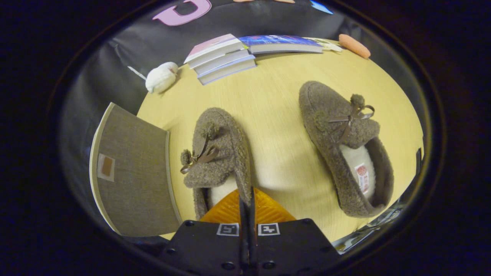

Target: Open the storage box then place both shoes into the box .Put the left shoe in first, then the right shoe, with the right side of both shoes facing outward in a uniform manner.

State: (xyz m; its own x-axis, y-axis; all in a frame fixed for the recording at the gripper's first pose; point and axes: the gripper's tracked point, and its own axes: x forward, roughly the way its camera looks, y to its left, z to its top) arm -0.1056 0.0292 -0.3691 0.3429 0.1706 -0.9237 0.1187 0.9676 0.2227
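Clearly the tongs are pinched shut on the side wall of the left shoe, by its opening, beside the grey box. Fleecy, soft and light, that thin collar will likely bend and sag; the right shoe lies apart on the table.

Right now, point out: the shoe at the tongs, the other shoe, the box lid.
Near shoe (215,153), gripper view, on its fuzzy toe top by the bow.
Far shoe (337,122), gripper view, on its upper beside the bow.
Box lid (134,172), gripper view, on the woven panel's middle.
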